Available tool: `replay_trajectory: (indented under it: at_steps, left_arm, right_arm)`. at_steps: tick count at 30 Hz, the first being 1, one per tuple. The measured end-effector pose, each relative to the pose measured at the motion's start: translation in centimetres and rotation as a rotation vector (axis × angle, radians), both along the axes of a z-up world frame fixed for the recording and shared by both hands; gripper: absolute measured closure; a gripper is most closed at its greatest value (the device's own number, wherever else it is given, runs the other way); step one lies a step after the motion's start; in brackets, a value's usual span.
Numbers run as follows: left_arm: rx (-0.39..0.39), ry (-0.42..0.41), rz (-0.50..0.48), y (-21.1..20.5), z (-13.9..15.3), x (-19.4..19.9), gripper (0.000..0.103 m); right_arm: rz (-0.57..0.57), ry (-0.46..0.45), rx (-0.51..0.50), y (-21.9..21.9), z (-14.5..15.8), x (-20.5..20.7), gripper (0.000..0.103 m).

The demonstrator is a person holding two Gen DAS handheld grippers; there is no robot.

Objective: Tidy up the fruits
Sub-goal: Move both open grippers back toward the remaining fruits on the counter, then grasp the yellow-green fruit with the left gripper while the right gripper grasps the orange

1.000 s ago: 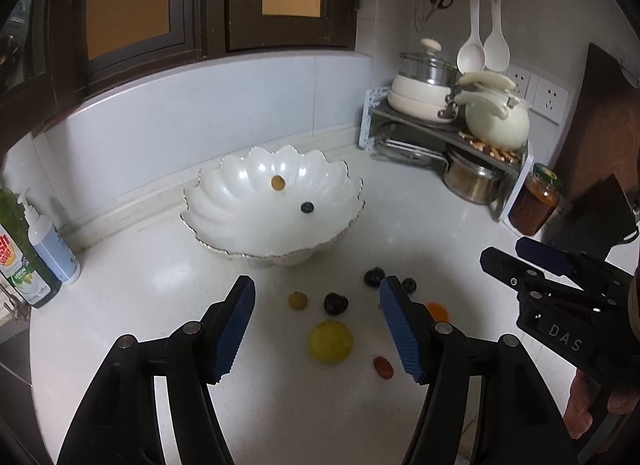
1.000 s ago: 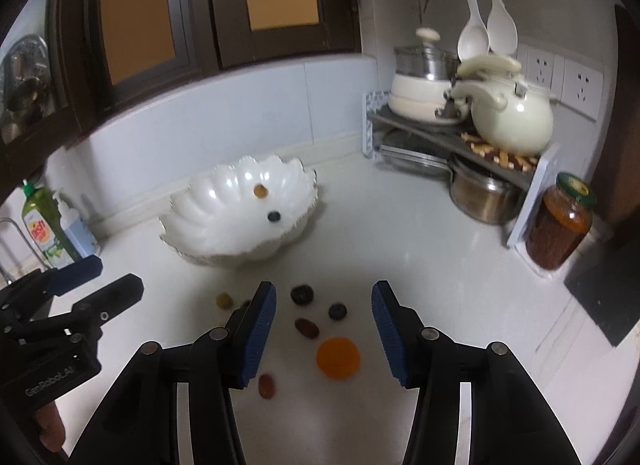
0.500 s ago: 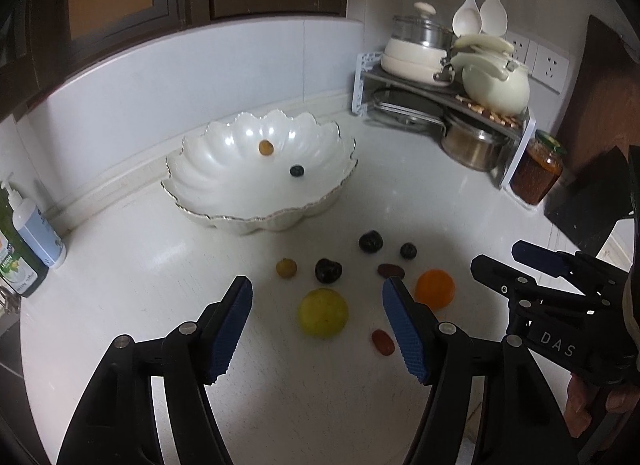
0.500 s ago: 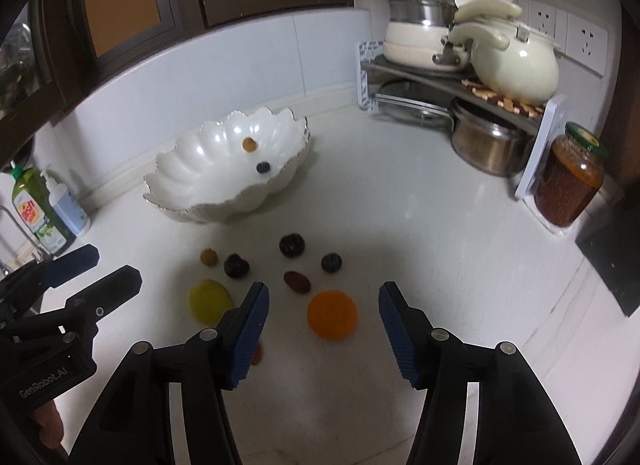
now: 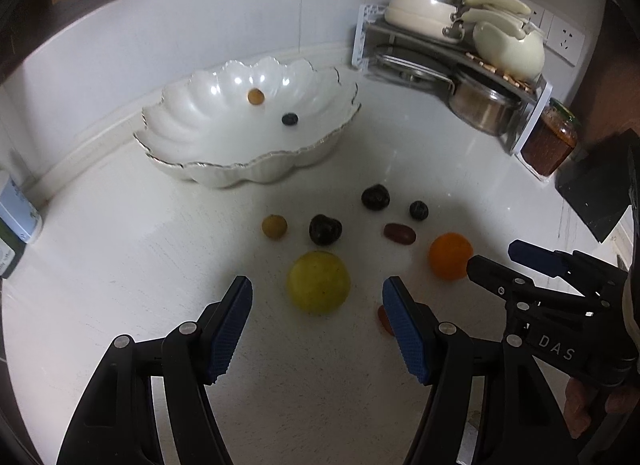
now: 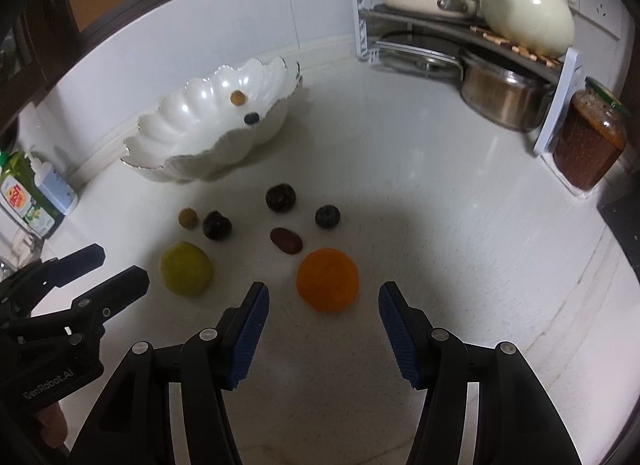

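Left tongs (image 5: 316, 297) wide, empty, over round yellow-green fruit (image 5: 318, 282); right tongs (image 6: 323, 299) just widened, empty, over round orange (image 6: 327, 279) on white desk (image 6: 440, 205).

From my left tool's camera I can read "DAS" in pale capitals on the black body of my right tool (image 5: 516, 265), low on the right. From my right tool's camera, "GenRobot.AI" stands in small pale letters on the black body of my left tool (image 6: 116, 269), low on the left. The green bottle (image 6: 24, 197) at the far left of the counter (image 6: 440, 205) carries a label with a red and yellow brand mark, but its lettering is too small and blurred for me to read.
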State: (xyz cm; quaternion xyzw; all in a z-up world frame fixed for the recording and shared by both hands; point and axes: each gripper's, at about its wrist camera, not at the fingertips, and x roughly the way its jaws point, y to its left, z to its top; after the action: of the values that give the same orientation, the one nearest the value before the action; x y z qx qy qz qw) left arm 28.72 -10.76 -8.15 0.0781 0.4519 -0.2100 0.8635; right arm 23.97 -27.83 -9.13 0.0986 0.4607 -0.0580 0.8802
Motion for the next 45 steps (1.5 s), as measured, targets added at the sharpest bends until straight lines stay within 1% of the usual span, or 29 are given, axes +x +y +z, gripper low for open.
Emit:
replay_trajectory:
  at_steps: [8, 13, 19, 22, 24, 25, 29, 30, 32, 34, 41, 45]
  left_arm:
    - [0.016, 0.047, -0.004, -0.7, -2.1, 1.3, 0.036]
    - [0.008, 0.095, -0.011, -1.2, -3.4, 2.3, 0.036]
    - [-0.002, 0.132, -0.017, -1.7, -4.5, 3.1, 0.037]
    - [0.003, 0.142, -0.016, -1.9, -5.0, 3.5, 0.039]
    - [0.005, 0.152, -0.016, -1.9, -5.3, 3.7, 0.044]
    - [0.006, 0.156, -0.016, -1.9, -5.4, 3.7, 0.044]
    - [0.01, 0.163, -0.013, -2.0, -5.9, 4.0, 0.051]
    - [0.014, 0.161, -0.012, -2.1, -5.9, 4.1, 0.054]
    - [0.016, 0.158, -0.012, -2.1, -6.0, 4.0, 0.054]
    - [0.017, 0.156, -0.014, -2.1, -6.0, 4.0, 0.054]
    - [0.007, 0.16, -0.011, -2.0, -5.9, 3.7, 0.055]
    - [0.0, 0.148, -0.013, -1.9, -5.4, 3.3, 0.055]
  right_arm:
    - [-0.005, 0.049, 0.024, -0.2, -2.2, 1.5, 0.045]
    - [-0.004, 0.067, 0.034, -0.3, -3.1, 2.1, 0.045]
    - [-0.015, 0.093, 0.047, -0.8, -4.2, 2.9, 0.045]
    - [-0.016, 0.101, 0.048, -0.9, -4.5, 3.2, 0.045]
    - [-0.018, 0.1, 0.045, -0.9, -4.5, 3.3, 0.045]
    - [-0.017, 0.099, 0.043, -0.8, -4.5, 3.5, 0.045]
    - [-0.016, 0.102, 0.037, -0.7, -4.7, 3.6, 0.046]
    - [-0.017, 0.102, 0.04, -0.8, -4.7, 3.6, 0.047]
    - [-0.017, 0.102, 0.043, -0.8, -4.8, 3.6, 0.054]
    - [-0.01, 0.098, 0.048, -0.7, -4.8, 3.6, 0.057]
    - [-0.006, 0.088, 0.025, -0.5, -4.5, 3.5, 0.059]
    - [-0.005, 0.077, 0.019, -0.3, -4.0, 3.0, 0.059]
